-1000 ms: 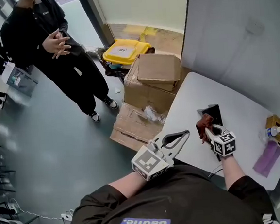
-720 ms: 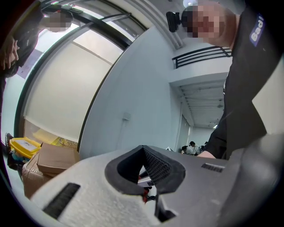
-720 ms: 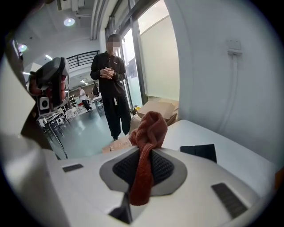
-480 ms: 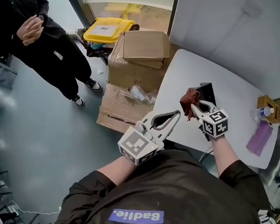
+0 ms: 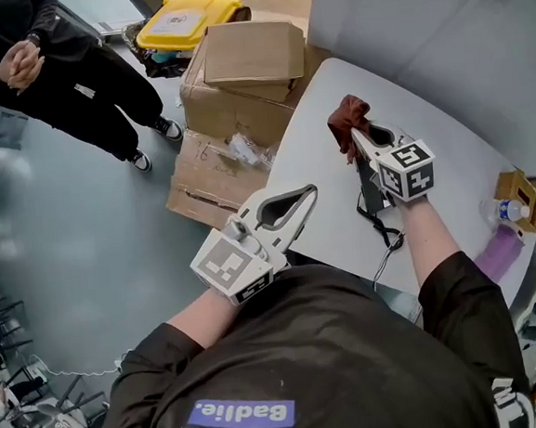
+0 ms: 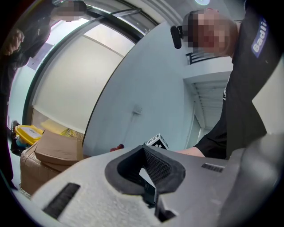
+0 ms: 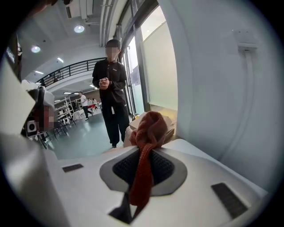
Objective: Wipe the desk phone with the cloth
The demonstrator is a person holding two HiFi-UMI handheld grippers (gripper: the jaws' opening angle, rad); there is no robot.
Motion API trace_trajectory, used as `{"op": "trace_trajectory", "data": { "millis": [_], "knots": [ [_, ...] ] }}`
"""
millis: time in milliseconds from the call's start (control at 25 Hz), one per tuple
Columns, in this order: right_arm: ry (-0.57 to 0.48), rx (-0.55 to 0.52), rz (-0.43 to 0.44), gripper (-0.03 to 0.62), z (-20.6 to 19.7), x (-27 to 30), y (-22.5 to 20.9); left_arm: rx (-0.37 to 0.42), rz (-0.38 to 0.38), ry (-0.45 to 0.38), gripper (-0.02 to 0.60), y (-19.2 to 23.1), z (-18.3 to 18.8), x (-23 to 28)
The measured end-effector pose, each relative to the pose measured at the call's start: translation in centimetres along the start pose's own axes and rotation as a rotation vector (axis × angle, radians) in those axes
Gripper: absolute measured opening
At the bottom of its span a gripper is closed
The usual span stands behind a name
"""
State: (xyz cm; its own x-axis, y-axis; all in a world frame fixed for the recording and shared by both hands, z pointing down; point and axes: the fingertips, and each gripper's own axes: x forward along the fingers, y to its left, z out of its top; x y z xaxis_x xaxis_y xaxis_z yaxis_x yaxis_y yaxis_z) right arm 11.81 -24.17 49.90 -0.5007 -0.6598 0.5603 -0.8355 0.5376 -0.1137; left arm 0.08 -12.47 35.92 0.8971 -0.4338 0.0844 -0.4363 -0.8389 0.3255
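Note:
My right gripper (image 5: 353, 135) is shut on a rust-red cloth (image 5: 345, 114), which bunches above the jaw tips over the white table (image 5: 450, 164). In the right gripper view the cloth (image 7: 150, 128) hangs down between the closed jaws of that gripper (image 7: 148, 150). The black desk phone (image 5: 369, 188) lies mostly hidden beneath this gripper, and its cord (image 5: 383, 234) trails toward me. My left gripper (image 5: 312, 191) is shut and empty, held over the table's near left edge. The left gripper view shows that gripper (image 6: 144, 149) closed on nothing.
Cardboard boxes (image 5: 246, 66) and a yellow bin (image 5: 181, 22) stand on the floor left of the table. A person (image 5: 45, 65) stands beyond them. A water bottle (image 5: 505, 208), a brown box (image 5: 521, 197) and a purple item (image 5: 497, 252) sit at the table's right end.
The right gripper has carried the cloth farther up the table and now covers the phone. The left gripper stays shut beside the table edge. My head view has shifted.

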Motion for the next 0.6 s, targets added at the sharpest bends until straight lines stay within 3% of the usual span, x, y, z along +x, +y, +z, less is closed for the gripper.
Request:
{"op": "trace_trajectory", "data": {
  "millis": [240,400,600],
  "knots": [
    [0.059,-0.046,0.037,0.049,-1.0,3.2,-3.1,-0.060,0.061,0.024,0.005,1.0,-1.0,2.3],
    [0.129,-0.089,0.078,0.049,-3.3,3.4,-3.0,-0.038,0.074,0.031,0.005,1.8,-2.1,3.5],
    [0.182,-0.105,0.047,0.049,-6.0,1.9,-5.6,-0.046,0.073,0.037,0.005,1.4,-2.2,5.2]
  ]
}}
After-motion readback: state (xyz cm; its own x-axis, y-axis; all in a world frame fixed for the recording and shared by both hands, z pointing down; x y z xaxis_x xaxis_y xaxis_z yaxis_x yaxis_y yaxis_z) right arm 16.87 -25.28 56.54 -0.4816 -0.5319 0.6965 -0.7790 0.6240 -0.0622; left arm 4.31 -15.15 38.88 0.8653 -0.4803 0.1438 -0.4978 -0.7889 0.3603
